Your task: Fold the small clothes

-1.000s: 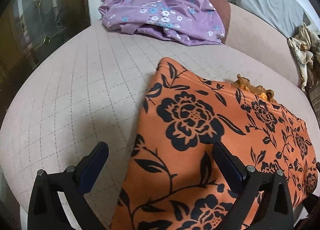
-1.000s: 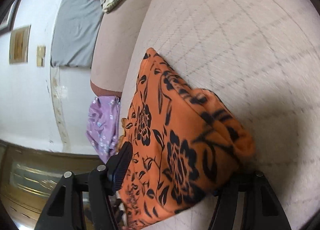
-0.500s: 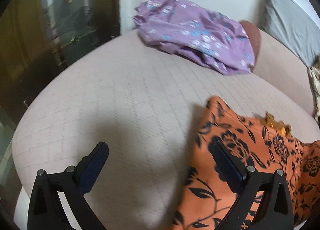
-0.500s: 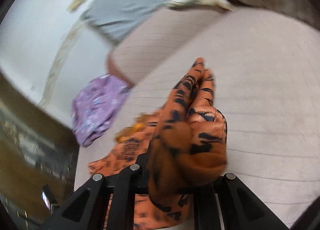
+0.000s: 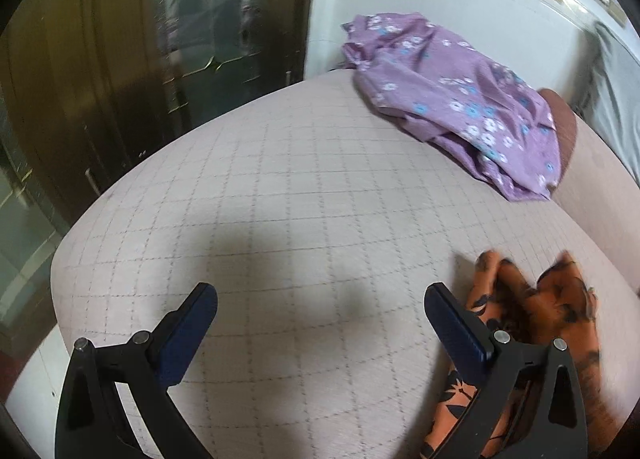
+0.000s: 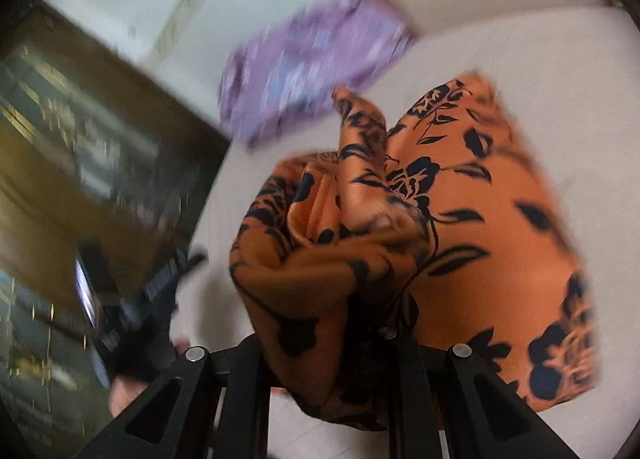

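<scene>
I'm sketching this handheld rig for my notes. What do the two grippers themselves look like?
Left gripper: black angular frame with triangular cut-outs, silver pivot screws, and flat dark-blue pads lining its jaws. Right gripper: the same black frame and silver screws; orange cloth covers its pads. No cables or markings show.

Each camera sits on a hand-held gripper, looking forward and down at the bed (image 5: 280,187). The right one is very close to the orange cloth (image 6: 500,227). Both see the purple cloth (image 5: 460,99) and the orange cloth.
</scene>
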Demonstrator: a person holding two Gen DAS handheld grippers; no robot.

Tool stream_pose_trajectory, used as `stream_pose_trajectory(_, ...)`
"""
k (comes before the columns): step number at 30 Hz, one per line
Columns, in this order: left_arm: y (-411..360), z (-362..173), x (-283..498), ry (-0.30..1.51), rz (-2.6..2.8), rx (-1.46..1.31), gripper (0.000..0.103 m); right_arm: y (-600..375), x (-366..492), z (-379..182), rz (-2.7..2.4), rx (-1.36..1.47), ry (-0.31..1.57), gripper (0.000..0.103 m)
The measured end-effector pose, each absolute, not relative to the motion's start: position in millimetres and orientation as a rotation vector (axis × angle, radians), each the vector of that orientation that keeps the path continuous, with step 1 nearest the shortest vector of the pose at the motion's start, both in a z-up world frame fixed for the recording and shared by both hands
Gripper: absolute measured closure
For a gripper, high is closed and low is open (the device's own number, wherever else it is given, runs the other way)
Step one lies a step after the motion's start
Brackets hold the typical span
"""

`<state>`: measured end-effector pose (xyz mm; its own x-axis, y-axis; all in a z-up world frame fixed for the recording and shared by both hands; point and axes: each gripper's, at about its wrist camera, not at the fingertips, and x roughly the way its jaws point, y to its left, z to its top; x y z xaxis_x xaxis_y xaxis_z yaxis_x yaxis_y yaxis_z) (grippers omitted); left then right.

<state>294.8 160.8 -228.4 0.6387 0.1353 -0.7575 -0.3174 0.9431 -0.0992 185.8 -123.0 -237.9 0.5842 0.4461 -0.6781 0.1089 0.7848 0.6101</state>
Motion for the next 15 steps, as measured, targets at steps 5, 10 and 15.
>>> stream_pose_trajectory(5, 171, -230, 296, 0.842, 0.272, -0.259, 0.000, -90, 183, -254, 0.222, 0.530, 0.953, 0.057)
stream_pose_trajectory(10, 163, -230, 297, 0.846, 0.242, -0.252, 0.000, -85, 178, -252, 0.394, 0.534, 0.948, 0.045)
stream_pose_trajectory(15, 150, -222, 295, 0.805, 0.180, -0.232, 0.000, -81, 163, -249, 0.639, 0.600, 1.004, 0.045)
